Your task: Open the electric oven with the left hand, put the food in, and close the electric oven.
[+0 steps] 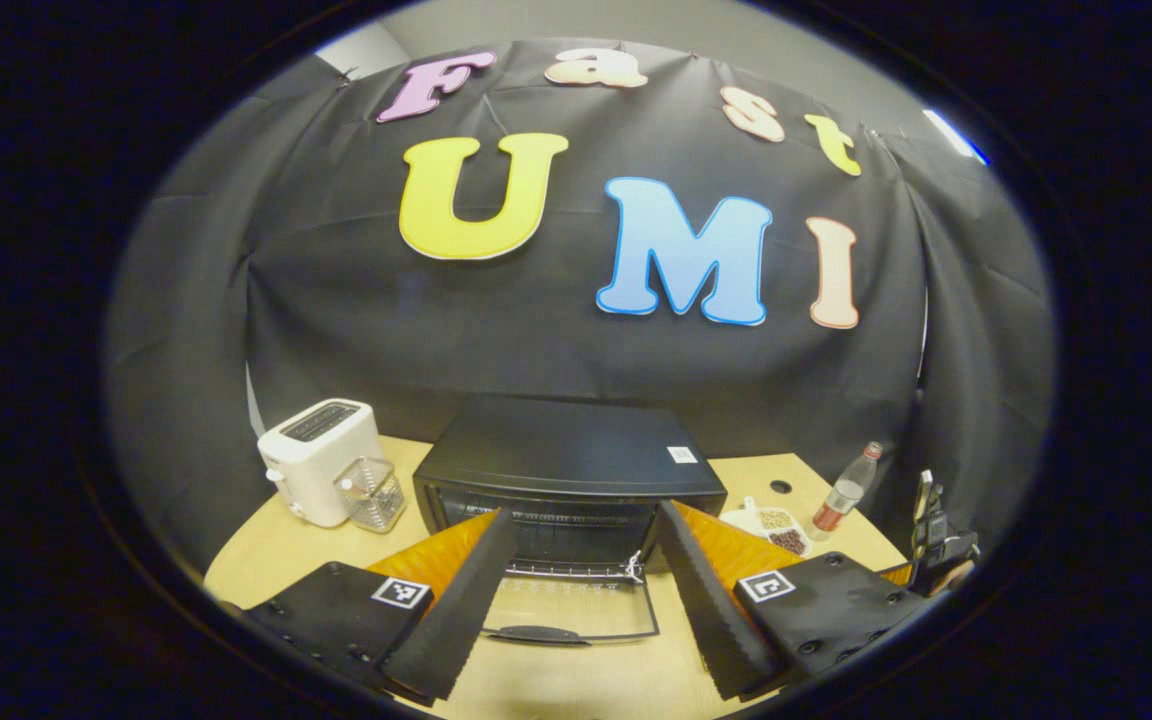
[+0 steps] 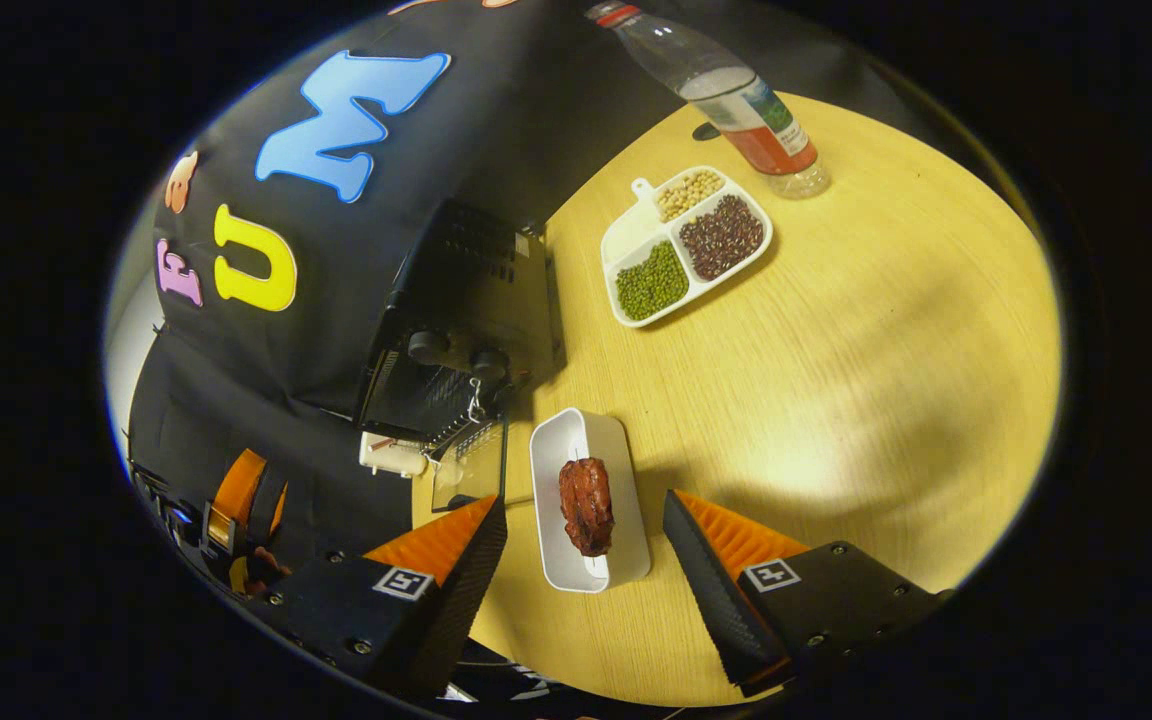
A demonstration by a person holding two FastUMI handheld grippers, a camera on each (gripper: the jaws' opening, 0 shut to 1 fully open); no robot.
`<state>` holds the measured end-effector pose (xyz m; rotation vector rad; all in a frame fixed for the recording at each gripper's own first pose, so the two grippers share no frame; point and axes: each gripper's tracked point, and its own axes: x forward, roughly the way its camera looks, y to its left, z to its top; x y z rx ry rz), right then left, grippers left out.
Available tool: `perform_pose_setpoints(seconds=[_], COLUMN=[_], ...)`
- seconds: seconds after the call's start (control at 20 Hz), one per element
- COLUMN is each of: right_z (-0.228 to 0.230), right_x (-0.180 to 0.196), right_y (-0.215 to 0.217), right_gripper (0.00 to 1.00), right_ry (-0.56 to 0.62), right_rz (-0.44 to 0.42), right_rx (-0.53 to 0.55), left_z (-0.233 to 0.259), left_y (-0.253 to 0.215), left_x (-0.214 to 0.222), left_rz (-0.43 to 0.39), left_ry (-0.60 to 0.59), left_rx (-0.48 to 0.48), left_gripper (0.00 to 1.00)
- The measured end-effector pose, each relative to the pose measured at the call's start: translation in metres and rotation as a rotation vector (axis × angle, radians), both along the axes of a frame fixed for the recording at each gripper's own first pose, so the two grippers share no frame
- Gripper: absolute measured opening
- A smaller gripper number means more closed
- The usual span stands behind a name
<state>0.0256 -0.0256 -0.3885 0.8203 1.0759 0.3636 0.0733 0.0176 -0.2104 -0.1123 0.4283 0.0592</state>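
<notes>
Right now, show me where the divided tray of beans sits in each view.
Left gripper view: the divided tray lies right of centre, on the table between the oven and the bottle.
Right gripper view: the divided tray lies upper centre, right of the oven, below the bottle.
Shared landmark: the bottle, standing beside the tray.
</notes>
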Motion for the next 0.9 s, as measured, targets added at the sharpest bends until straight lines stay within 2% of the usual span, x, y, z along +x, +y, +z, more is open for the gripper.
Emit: perform_pose_setpoints(seconds=[0.15, 0.2, 0.25, 0.3, 0.4, 0.45, 0.5, 0.55, 0.6, 0.75, 0.8, 0.85, 0.9], right_z=[-0.01, -0.013, -0.014, -0.012, -0.013, -0.006, -0.008, 0.004, -0.014, -0.002, 0.008, 0.014, 0.023], right_x=[0.004, 0.006, 0.01, 0.012, 0.014, 0.011, 0.007, 0.019, 0.015, 0.021, 0.02, 0.023, 0.023], right_y=[0.005, 0.0, 0.001, -0.002, 0.001, 0.003, 0.004, -0.017, -0.01, -0.008, -0.006, -0.003, 0.002], right_gripper=[0.96, 0.81, 0.63, 0.54, 0.21, 0.2, 0.18, 0.17, 0.05, 0.05, 0.05, 0.05, 0.05], right_ry=[0.009, 0.011, 0.005, 0.011, 0.036, 0.041, 0.024, 0.018, 0.013, -0.014, -0.034, -0.05, -0.068], right_rz=[0.023, 0.017, 0.014, -0.004, -0.015, 0.01, 0.044, 0.038, 0.051, 0.053, 0.038, 0.023, 0.012], right_rx=[0.022, 0.011, 0.022, 0.043, 0.093, 0.132, 0.119, 0.121, 0.091, 0.077, 0.085, 0.089, 0.095], left_z=[0.003, 0.008, 0.012, 0.015, 0.022, 0.026, 0.03, 0.038, 0.047, 0.075, 0.083, 0.09, 0.098], left_y=[-0.001, -0.002, -0.005, -0.005, -0.004, -0.004, -0.003, -0.002, -0.001, 0.002, 0.003, 0.006, 0.01], left_x=[0.006, 0.009, 0.012, 0.014, 0.015, 0.015, 0.015, 0.013, 0.012, 0.007, 0.007, 0.007, 0.005], left_rz=[0.013, 0.017, 0.02, 0.025, 0.042, 0.048, 0.054, 0.058, 0.062, 0.062, 0.054, 0.045, 0.036], left_ry=[0.007, 0.0, -0.015, -0.027, -0.04, -0.047, -0.054, -0.068, -0.087, -0.147, -0.164, -0.182, -0.197], left_rx=[0.006, 0.005, 0.006, 0.009, 0.025, 0.032, 0.039, 0.045, 0.05, 0.032, 0.028, 0.029, 0.027], left_gripper=[1.0, 0.96, 1.0, 0.96, 0.98, 0.99, 1.0, 1.0, 1.0, 1.0, 0.91, 0.91, 0.96])
